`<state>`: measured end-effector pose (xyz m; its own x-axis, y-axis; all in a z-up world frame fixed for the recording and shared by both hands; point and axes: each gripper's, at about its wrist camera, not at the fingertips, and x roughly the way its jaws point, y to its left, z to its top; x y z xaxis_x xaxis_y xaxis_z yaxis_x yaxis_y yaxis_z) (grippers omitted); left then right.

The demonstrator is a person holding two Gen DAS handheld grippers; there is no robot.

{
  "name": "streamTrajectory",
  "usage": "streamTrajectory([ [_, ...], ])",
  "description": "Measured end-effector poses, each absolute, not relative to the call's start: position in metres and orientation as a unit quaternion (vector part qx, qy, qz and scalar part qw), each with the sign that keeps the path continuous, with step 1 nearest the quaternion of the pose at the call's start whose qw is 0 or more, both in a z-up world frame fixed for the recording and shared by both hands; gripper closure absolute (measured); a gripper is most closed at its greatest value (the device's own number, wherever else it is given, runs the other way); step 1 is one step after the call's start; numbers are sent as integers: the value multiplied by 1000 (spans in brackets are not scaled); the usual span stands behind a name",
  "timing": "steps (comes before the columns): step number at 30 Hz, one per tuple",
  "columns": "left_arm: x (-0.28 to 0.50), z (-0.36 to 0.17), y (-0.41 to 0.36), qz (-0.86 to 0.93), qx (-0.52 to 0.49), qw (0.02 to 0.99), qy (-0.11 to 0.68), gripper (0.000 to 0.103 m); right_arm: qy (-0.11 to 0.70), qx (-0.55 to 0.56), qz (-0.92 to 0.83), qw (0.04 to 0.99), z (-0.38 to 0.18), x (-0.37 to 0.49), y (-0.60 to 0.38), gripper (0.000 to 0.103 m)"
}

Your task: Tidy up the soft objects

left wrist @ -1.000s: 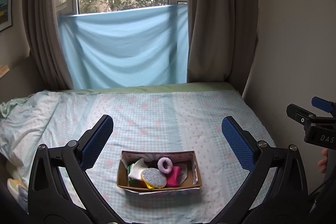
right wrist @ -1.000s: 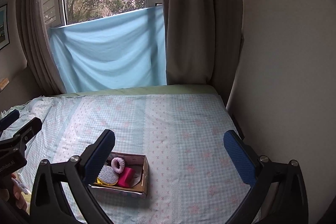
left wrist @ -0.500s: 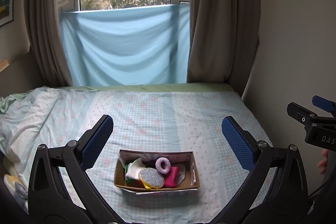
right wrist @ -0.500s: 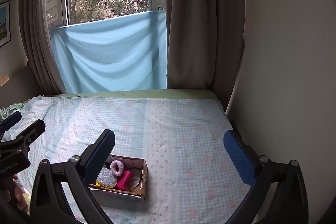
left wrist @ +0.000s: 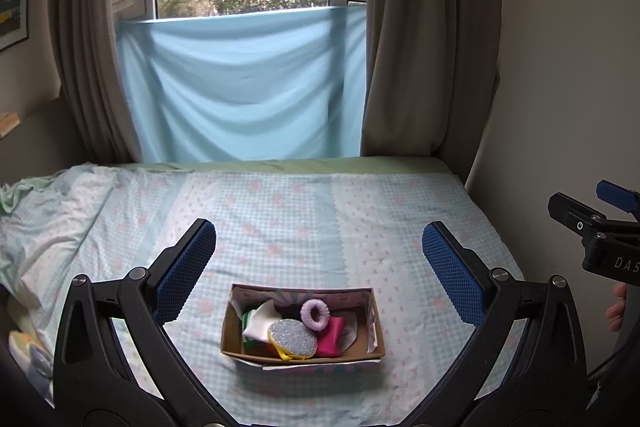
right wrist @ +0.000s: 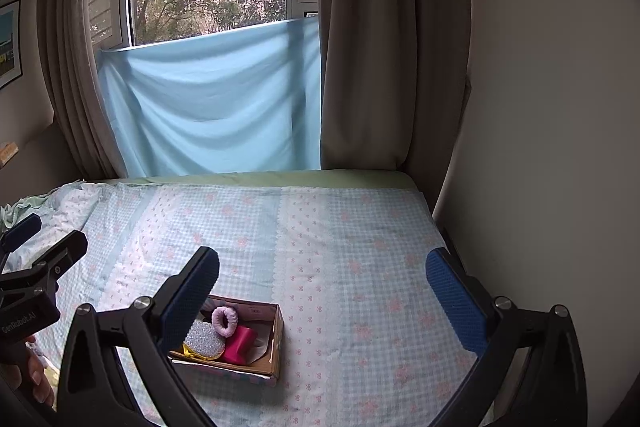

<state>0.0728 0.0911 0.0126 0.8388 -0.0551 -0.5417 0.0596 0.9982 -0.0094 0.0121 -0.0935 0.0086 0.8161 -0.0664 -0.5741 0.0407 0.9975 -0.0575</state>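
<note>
Both cameras have tilted up a little since a second ago, yet the cardboard box (left wrist: 303, 323) sits unmoved on the bed (left wrist: 280, 219), holding a lilac scrunchie (left wrist: 315, 314), a silver scrubber (left wrist: 293, 335) and what may be a pink cloth (left wrist: 331, 339), while the left gripper (left wrist: 319, 269) and right gripper (right wrist: 323, 297) hover wide open and empty.

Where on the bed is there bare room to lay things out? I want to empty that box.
The bedspread is bare right of the cardboard box up to the wall, and beyond the box to the green strip under the blue sheet. Left of the box it rumples toward the edge. The box itself is crowded: scrunchie, glittery pad, pink piece.
</note>
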Motion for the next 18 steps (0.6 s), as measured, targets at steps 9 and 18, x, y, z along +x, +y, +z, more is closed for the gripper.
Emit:
streamTrajectory([
  [9,75,12,89,-27,12,958,285,0,302,-24,-29,953,10,13,-93,0],
  [18,83,7,93,-34,-9,953,301,0,304,-23,-27,952,10,16,-92,0],
])
